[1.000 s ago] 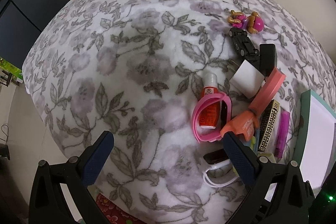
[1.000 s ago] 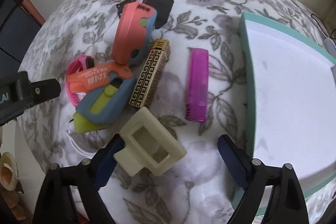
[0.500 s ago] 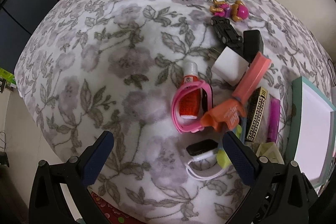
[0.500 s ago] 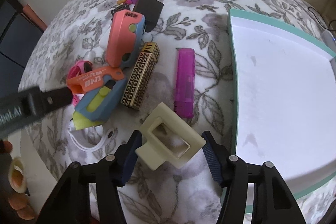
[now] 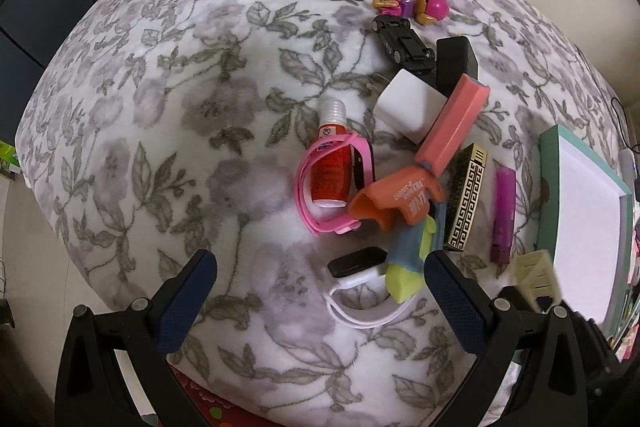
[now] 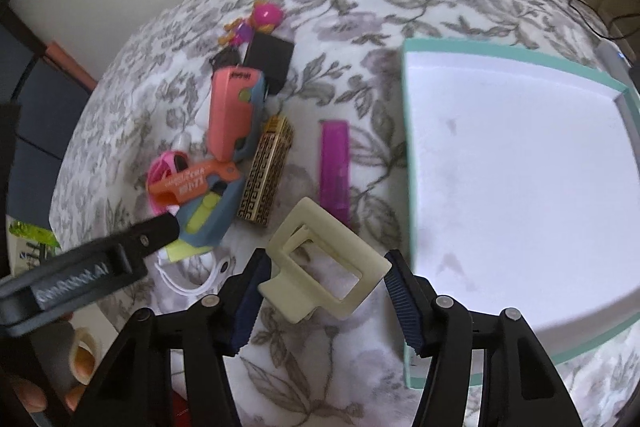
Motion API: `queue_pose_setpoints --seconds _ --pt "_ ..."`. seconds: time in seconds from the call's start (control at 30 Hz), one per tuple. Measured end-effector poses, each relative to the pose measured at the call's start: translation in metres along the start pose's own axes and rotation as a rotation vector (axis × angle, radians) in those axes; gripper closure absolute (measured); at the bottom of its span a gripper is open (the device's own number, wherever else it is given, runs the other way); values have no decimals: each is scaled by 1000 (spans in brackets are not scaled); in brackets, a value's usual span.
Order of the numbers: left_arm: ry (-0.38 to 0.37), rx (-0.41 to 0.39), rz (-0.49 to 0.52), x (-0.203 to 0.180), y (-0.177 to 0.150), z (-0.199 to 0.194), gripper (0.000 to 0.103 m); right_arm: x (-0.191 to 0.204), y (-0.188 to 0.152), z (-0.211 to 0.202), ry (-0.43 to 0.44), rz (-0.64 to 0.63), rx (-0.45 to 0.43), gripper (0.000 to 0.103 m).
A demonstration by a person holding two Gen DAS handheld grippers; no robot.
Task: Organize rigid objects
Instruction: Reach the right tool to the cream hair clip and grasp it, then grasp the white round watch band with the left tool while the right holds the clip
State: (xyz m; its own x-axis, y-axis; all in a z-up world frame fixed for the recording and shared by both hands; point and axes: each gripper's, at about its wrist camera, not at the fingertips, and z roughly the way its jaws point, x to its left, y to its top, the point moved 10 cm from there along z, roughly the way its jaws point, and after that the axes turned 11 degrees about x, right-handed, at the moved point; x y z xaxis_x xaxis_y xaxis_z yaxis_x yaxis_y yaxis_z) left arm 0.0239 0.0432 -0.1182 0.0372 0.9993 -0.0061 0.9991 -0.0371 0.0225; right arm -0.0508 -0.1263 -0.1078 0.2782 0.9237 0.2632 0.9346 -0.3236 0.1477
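Note:
A cream hair claw clip (image 6: 340, 239) hangs just above the floral blanket, with my right gripper (image 6: 326, 269) shut on it, both pads pressing its sides. Immediately right of it lies a white tray with a teal rim (image 6: 408, 147). The left wrist view shows the same clip (image 5: 538, 275) beside the tray (image 5: 546, 187). My left gripper (image 5: 320, 263) stands open over the blanket, nothing between its fingers, just short of a pile: a pink band around a red bottle (image 5: 332, 171), an orange tool (image 5: 400, 199), and a gold-patterned box (image 5: 466, 199).
Further back lie a coral case (image 5: 452, 123), a white charger (image 5: 408, 107), a black box (image 5: 456, 61), a black toy car (image 5: 404, 43) and a pink toy figure (image 5: 416, 3). A purple lighter (image 6: 334, 167) rests beside the tray. A white cable (image 5: 360, 311) loops near my left gripper.
My right gripper has shut on the cream clip and lifted it off the blanket, nearer the tray. My left gripper has drifted right, so the pile now sits more central in its view.

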Motion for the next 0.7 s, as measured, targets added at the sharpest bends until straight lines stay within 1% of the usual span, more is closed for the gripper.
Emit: queue_pose_setpoints --seconds 0.1,0.2,0.3,0.37,0.5,0.63,0.67,0.7 --pt "7 5 19 -3 -2 1 0 -6 3 -8 42 38 -5 42" --pt "16 15 39 -7 -3 5 0 -20 4 -18 4 61 -28 42" --pt "15 22 50 -10 -4 7 0 -30 7 -25 17 102 -44 42" --pt "22 27 69 -15 -6 9 0 -38 9 -30 6 123 -55 42" --pt "67 49 123 -25 -13 17 0 -44 10 -33 10 153 -66 42" --pt "106 63 162 -34 -19 24 1 -47 9 -33 7 156 -61 42" --pt "112 69 173 -36 -20 27 2 -46 8 -33 8 155 -59 42" --pt "116 75 180 -38 -21 29 6 -46 8 -33 8 154 -58 42"
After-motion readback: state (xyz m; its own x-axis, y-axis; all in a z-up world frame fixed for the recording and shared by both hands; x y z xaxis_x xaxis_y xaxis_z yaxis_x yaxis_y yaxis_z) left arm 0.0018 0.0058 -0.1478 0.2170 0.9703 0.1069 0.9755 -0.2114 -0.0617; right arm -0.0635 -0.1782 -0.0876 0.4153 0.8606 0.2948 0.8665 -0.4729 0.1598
